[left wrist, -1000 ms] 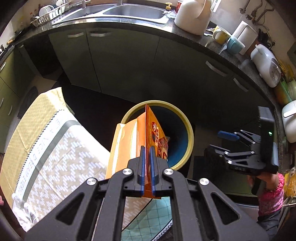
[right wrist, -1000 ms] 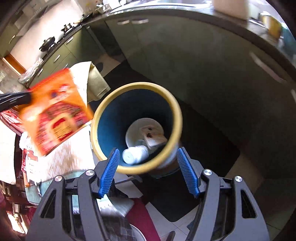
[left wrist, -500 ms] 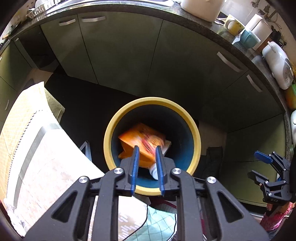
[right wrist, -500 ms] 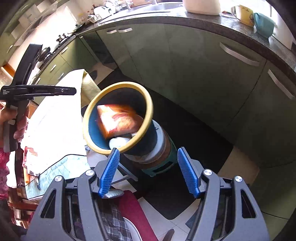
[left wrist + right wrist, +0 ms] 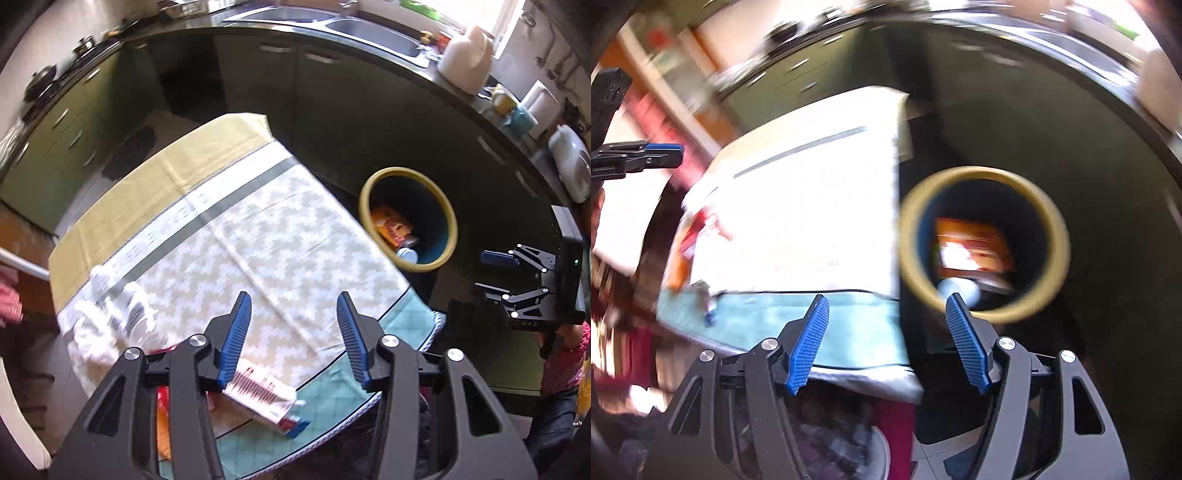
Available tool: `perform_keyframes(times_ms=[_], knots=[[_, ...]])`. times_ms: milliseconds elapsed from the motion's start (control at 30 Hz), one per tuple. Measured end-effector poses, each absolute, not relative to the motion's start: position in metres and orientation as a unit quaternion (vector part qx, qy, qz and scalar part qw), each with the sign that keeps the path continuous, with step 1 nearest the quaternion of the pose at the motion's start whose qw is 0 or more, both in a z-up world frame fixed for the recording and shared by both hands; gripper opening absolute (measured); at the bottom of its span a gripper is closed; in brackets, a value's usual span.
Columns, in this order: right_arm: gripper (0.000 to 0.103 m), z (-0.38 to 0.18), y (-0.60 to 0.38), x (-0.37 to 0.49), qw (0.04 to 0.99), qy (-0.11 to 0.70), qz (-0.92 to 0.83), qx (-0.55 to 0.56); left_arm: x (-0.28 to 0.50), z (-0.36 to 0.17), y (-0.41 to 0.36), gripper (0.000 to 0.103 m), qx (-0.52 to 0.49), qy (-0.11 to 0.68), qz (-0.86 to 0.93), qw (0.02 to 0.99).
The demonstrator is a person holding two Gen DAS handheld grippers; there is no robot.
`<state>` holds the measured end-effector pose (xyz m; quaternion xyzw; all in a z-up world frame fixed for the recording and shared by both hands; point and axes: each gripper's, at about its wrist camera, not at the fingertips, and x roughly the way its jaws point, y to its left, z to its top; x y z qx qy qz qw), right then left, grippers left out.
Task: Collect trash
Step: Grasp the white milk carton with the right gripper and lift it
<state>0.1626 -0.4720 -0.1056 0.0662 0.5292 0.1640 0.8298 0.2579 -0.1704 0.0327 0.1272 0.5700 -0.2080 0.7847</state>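
The yellow-rimmed blue bin [image 5: 439, 206] stands on the floor right of the table and holds the orange snack packet [image 5: 391, 225] and a white cup [image 5: 406, 254]. My left gripper [image 5: 293, 332] is open and empty above the table's near edge. A red-and-white wrapper [image 5: 264, 395] lies on the table just under its left finger. A crumpled white wrapper [image 5: 110, 314] lies at the left. My right gripper [image 5: 886, 339] is open and empty, near the table's corner; the bin [image 5: 1060, 236] with the orange packet [image 5: 975, 247] lies ahead of it. That view is blurred.
The table [image 5: 221, 221] carries a patterned cloth and a teal mat [image 5: 332, 398]. Dark green cabinets [image 5: 332, 92] run behind under a counter with a sink [image 5: 369, 33], a white jug [image 5: 465, 59] and mugs. An orange item [image 5: 162, 424] lies by the left gripper.
The left gripper let the orange packet drop into the bin, opened wide and swung back left over the table. The right gripper also swung left toward the table.
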Motion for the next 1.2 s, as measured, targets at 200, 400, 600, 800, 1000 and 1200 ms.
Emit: perform_keyframes(times_ms=[200, 400, 600, 800, 1000, 1200], knots=[[0.065, -0.100, -0.329, 0.173, 0.785, 0.552, 0.282, -0.009, 0.241, 0.010, -0.069, 0.046, 0.093, 0.609, -0.132, 0.777], [0.064, -0.113, -0.222, 0.165, 0.756, 0.563, 0.319, -0.096, 0.234, -0.007, -0.008, 0.046, 0.068, 0.625, -0.101, 0.771], [0.060, -0.133, -0.183, 0.187, 0.741, 0.584, 0.313, -0.111, 0.230, -0.018, 0.031, 0.046, 0.045, 0.633, -0.087, 0.768], [0.060, -0.145, -0.161, 0.205, 0.732, 0.600, 0.292, -0.136, 0.229, -0.027, 0.048, 0.046, 0.037, 0.639, -0.083, 0.764], [0.045, -0.166, -0.152, 0.218, 0.715, 0.622, 0.287, -0.136, 0.231, -0.035, 0.048, 0.046, 0.034, 0.645, -0.093, 0.758], [0.034, -0.167, -0.169, 0.219, 0.714, 0.625, 0.295, -0.113, 0.244, -0.049, 0.039, 0.053, 0.022, 0.658, -0.109, 0.745]])
